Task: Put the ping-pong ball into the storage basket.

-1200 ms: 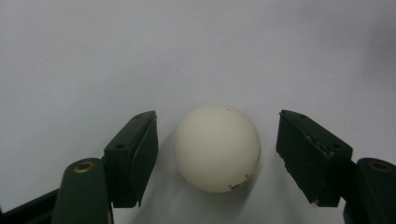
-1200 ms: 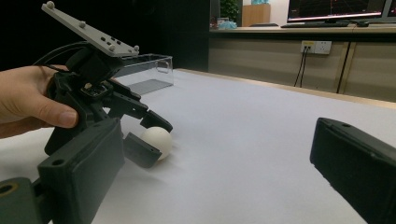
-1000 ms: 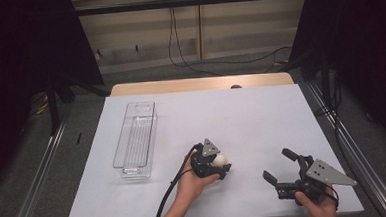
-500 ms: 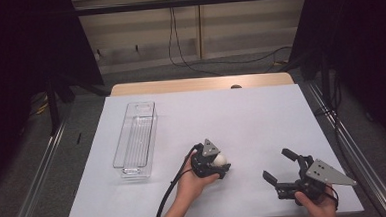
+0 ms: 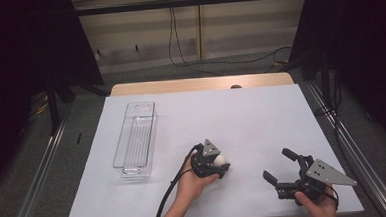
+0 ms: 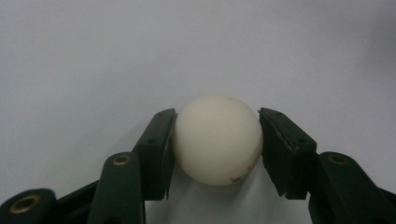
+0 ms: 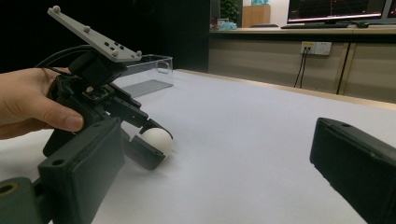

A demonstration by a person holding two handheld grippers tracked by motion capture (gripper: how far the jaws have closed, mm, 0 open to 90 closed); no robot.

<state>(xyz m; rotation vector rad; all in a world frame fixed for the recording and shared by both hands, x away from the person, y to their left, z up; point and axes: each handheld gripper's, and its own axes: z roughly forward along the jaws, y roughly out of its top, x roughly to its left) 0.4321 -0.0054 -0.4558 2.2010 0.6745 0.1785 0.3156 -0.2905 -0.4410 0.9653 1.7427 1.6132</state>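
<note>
White plastic ball sits on the white table, pinched in my left gripper, whose jaws have just closed on it. My right gripper rests low nearby, jaws spread wide

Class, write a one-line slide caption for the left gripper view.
Left gripper with its fingers closed on a white ball over the white table.

A white-covered table bears a clear plastic bin and, well to that bin's right, a white ball.
</note>
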